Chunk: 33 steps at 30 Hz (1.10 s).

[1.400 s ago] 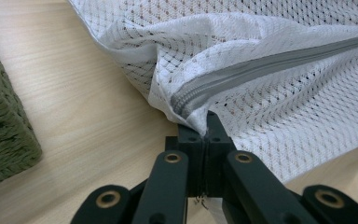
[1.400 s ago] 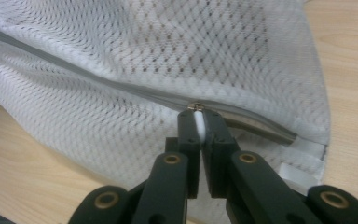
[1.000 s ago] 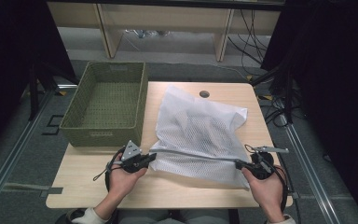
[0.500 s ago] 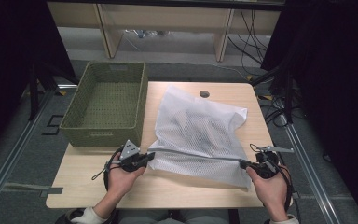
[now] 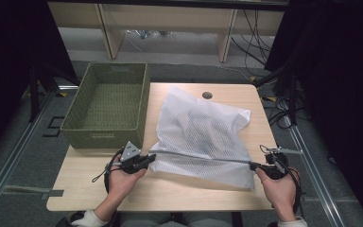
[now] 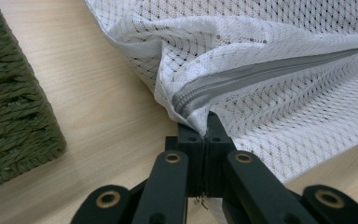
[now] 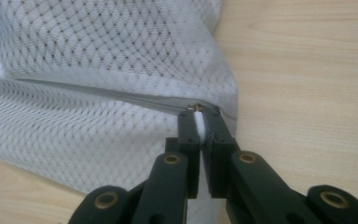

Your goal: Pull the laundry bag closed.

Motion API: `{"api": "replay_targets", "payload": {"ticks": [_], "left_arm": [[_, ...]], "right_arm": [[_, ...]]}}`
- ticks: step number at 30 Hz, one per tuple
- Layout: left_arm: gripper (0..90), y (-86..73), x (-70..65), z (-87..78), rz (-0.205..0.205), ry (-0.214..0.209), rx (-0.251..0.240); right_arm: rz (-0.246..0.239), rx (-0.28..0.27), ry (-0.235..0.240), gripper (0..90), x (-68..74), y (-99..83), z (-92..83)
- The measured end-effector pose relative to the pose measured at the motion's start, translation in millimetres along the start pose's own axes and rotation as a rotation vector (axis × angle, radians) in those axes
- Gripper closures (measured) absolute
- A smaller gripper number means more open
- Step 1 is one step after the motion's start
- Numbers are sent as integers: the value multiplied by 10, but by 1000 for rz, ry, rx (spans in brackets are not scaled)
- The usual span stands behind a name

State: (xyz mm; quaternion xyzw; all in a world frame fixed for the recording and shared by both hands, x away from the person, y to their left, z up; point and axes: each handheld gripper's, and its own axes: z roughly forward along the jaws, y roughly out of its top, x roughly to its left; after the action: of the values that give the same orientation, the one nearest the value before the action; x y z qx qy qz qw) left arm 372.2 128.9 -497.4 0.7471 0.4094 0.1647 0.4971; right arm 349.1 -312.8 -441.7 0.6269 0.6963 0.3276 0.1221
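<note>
We have a white mesh laundry bag point(image 5: 203, 137) lying on the wooden surface point(image 5: 90, 189), just right of a green woven basket point(image 5: 108, 106) whose near end rests on that surface. A grey zipper point(image 5: 203, 157) runs across the bag's near side, drawn into a straight, taut line between our two claws. Our left claw point(image 5: 150, 158) sits at the bag's near left corner; in the left gripper view its jaws are pressed together on the fabric at the zipper's end point(image 6: 200, 123), with the mesh bunched in folds just above the grip and the basket's corner point(image 6: 14, 102) off to the side. Our right claw point(image 5: 254, 165) is at the bag's near right corner; in the right gripper view its jaws are clamped on a small white tab point(image 7: 198, 122) with a bit of metal at its tip, right where the zipper ends. A darker thing shows faintly through the mesh in the high view, but we cannot tell what it is.
</note>
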Motion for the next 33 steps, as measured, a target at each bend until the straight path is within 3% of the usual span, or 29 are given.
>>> {"api": "replay_targets", "payload": {"ticks": [1, 2, 3, 5, 7, 9, 10, 11, 12, 13, 14, 15, 18, 19, 21, 26, 27, 28, 29, 30, 33], "left_arm": [[886, -1, 1, 0, -1, 0, 0], [886, -2, 0, 0, -2, 0, 1], [886, -4, -1, 2, -5, -2, 2], [886, -10, -5, 6, -17, 0, 2], [886, -12, 1, 6, -13, -3, 5], [886, -16, -4, 8, -18, -4, 7], [886, -18, -9, 14, -25, -8, 3], [886, -20, -8, 12, -17, -4, 7], [886, -22, -10, 14, -16, -4, 7], [886, -23, -9, 14, -16, -4, 9], [886, -25, -10, 15, -13, -5, 9], [886, -27, -11, 14, -10, -4, 12], [886, -33, -27, 25, 13, 2, 20], [885, -37, -34, 38, 37, 10, 32], [885, -48, -40, 53, 12, -1, 41], [877, -56, -47, 71, 36, -7, 68], [872, -60, -46, 70, 58, -1, 85], [867, -64, -49, 74, 56, -2, 89], [861, -69, -47, 78, 51, -13, 91], [854, -71, -46, 81, 67, -5, 85], [817, -73, -48, 69, 61, -6, 104]], "right_arm": [[-12, -10, -3, 878, -22, 3, 6], [-1, 13, -39, 879, -17, 7, -22], [18, 5, -7, 878, -26, 4, -5], [1, -1, -24, 878, -51, 10, 5], [34, 32, -50, 879, -44, 19, -29], [26, 8, -37, 878, -75, 22, 13], [32, 32, -77, 879, -63, 28, -11], [29, 27, -84, 879, -58, 23, 1], [15, 16, -54, 879, -71, 21, 26], [15, 31, -80, 879, -61, 24, 15], [4, 20, -69, 879, -68, 22, 42], [41, 35, -91, 878, -38, 19, 36], [2, 38, -94, 878, -61, 29, 49], [-22, 17, -97, 878, -52, 34, 86], [-10, 38, -111, 878, -38, 44, 78], [-55, 48, -115, 876, -3, 31, 164], [-73, 53, -120, 875, 3, 26, 169], [-103, 58, -108, 873, 4, 30, 185], [-95, 69, -138, 867, 28, 27, 179], [-103, 69, -127, 852, 30, 28, 185], [-120, 63, -120, 802, 54, 14, 207]]}}
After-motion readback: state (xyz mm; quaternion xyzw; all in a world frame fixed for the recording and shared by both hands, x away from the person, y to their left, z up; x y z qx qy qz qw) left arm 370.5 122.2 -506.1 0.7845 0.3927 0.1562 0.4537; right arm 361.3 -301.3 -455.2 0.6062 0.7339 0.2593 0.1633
